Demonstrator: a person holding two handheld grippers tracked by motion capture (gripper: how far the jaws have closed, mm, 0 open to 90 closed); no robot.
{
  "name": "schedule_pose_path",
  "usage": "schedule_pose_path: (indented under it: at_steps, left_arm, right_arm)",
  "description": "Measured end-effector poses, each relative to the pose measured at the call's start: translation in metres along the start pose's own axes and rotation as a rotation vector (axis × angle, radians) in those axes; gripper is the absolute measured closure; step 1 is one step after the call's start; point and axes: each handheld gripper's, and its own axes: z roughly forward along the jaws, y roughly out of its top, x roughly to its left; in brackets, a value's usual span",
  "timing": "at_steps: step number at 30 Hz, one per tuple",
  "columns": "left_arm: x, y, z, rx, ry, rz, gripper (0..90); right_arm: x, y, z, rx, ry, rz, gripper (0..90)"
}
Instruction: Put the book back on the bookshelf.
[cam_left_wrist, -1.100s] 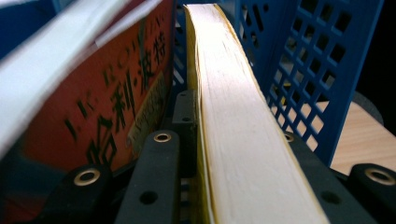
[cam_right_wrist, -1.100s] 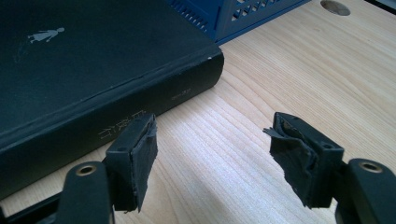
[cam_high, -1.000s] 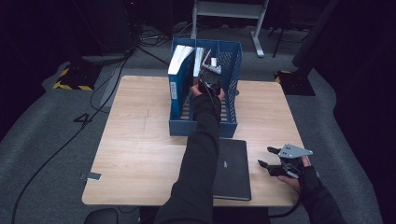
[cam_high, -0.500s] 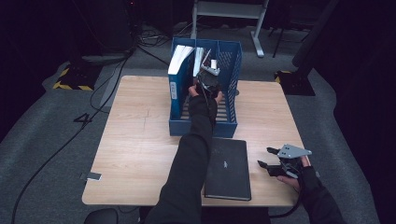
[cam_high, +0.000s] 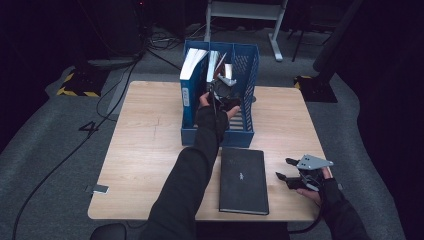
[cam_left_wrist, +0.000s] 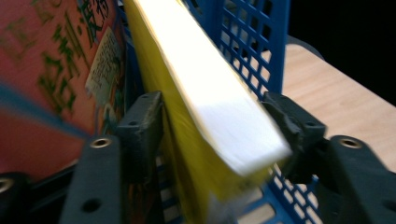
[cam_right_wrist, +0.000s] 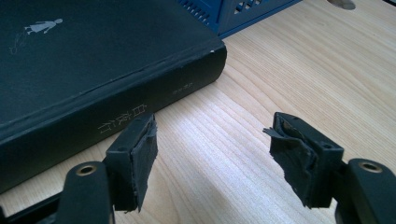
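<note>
My left gripper (cam_high: 223, 85) reaches into the right compartment of a blue mesh file rack (cam_high: 220, 137) at the table's far side. In the left gripper view a yellow-covered book (cam_left_wrist: 210, 102) stands tilted between the jaws of that gripper (cam_left_wrist: 215, 121). The jaws have just been opening, and the pads sit beside the book without pressing it. A red-covered book (cam_left_wrist: 46, 70) stands just to its left. My right gripper (cam_high: 283, 169) rests open near the table's front right, beside a black book (cam_high: 242, 180) that lies flat. In the right gripper view that gripper (cam_right_wrist: 212, 140) holds nothing.
White-spined books (cam_high: 192, 65) fill the rack's left compartment. The wooden table (cam_high: 145, 150) has bare surface on its left half. The black book's spine (cam_right_wrist: 116, 116) lies just left of my right gripper. Cables and a metal stand are on the floor behind the table.
My left forearm has shifted a little, with the elbow swinging leftward, while the hand stays in the rack. The right gripper has not moved.
</note>
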Motion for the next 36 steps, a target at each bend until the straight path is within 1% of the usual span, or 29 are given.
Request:
schedule_pose_path:
  at_steps: [1,3,5,7,9,11,12,13,14,15,16,17,18,19,20,22,23,26,28,30,31,34,36]
  left_arm:
    - [0.001,-0.002,-0.001,0.002,-0.006,0.002,38.9]
    - [0.005,-0.01,-0.004,0.009,-0.03,0.005,39.1]
    - [0.006,-0.017,-0.005,0.024,-0.035,0.021,39.4]
    - [0.006,-0.026,-0.004,0.039,-0.053,0.042,40.1]
    - [0.004,-0.034,0.0,0.066,-0.049,0.068,42.4]
    - [0.003,-0.042,0.005,0.099,-0.046,0.085,44.7]
    - [0.003,-0.045,0.008,0.111,-0.037,0.096,46.7]
    - [0.003,-0.048,0.01,0.122,-0.031,0.104,49.8]
    - [0.003,-0.048,0.01,0.122,-0.031,0.104,51.3]
    - [0.004,-0.052,0.016,0.152,-0.024,0.107,53.1]
    - [0.005,-0.052,0.018,0.158,-0.01,0.115,57.7]
    - [0.006,-0.053,0.02,0.159,-0.017,0.113,59.8]
    - [0.006,-0.053,0.02,0.159,-0.017,0.113,59.5]
    - [0.007,-0.053,0.021,0.156,-0.026,0.107,59.5]
    - [0.008,-0.053,0.022,0.156,-0.028,0.111,59.5]
    - [0.008,-0.051,0.025,0.157,-0.025,0.111,60.5]
    - [0.009,-0.05,0.027,0.161,-0.021,0.104,60.8]
    - [0.009,-0.046,0.032,0.166,0.0,0.088,61.8]
    - [0.01,-0.043,0.036,0.171,0.01,0.09,62.8]
    - [0.009,-0.041,0.039,0.173,0.037,0.103,63.3]
    - [0.007,-0.04,0.041,0.177,0.047,0.102,63.3]
    - [0.005,-0.04,0.041,0.178,0.049,0.1,63.1]
    - [0.007,-0.042,0.039,0.178,0.036,0.087,62.6]
  right_arm:
    - [0.0,0.0,0.0,0.001,0.0,0.0,32.8]
    - [0.0,0.0,0.0,0.002,0.002,0.004,32.9]
    - [0.0,0.0,0.0,0.004,0.002,0.004,32.8]
    - [0.0,0.0,0.0,0.005,0.004,0.003,32.9]
    - [0.001,0.0,0.001,0.006,0.005,0.001,32.9]
    - [0.001,0.0,0.002,0.009,0.006,-0.001,32.9]
    - [0.001,0.0,0.002,0.013,0.005,-0.003,32.9]
    - [0.002,0.0,0.002,0.017,0.006,-0.005,32.9]
    - [0.002,0.0,0.003,0.017,0.005,-0.009,32.9]
    - [0.002,-0.001,0.003,0.016,0.004,-0.011,32.9]
    - [0.002,-0.001,0.003,0.017,0.004,-0.011,32.9]
    - [0.002,-0.001,0.003,0.019,0.005,-0.011,32.9]
    - [0.002,-0.001,0.003,0.021,0.004,-0.01,32.9]
    - [0.002,-0.001,0.003,0.021,0.004,-0.01,32.9]
    - [0.002,-0.001,0.004,0.022,0.005,-0.008,32.9]
    - [0.002,-0.001,0.004,0.023,0.003,-0.01,32.9]
    - [0.002,-0.001,0.004,0.024,0.001,-0.012,32.9]
    - [0.002,-0.001,0.004,0.025,0.001,-0.015,32.9]
    - [0.002,-0.001,0.004,0.025,0.0,-0.014,32.9]
    - [0.002,-0.002,0.004,0.024,-0.006,-0.011,32.9]
    - [0.002,-0.002,0.004,0.021,-0.005,-0.008,32.9]
    - [0.001,-0.002,0.003,0.02,-0.006,-0.006,32.9]
    - [0.001,-0.002,0.003,0.02,-0.007,-0.006,32.9]
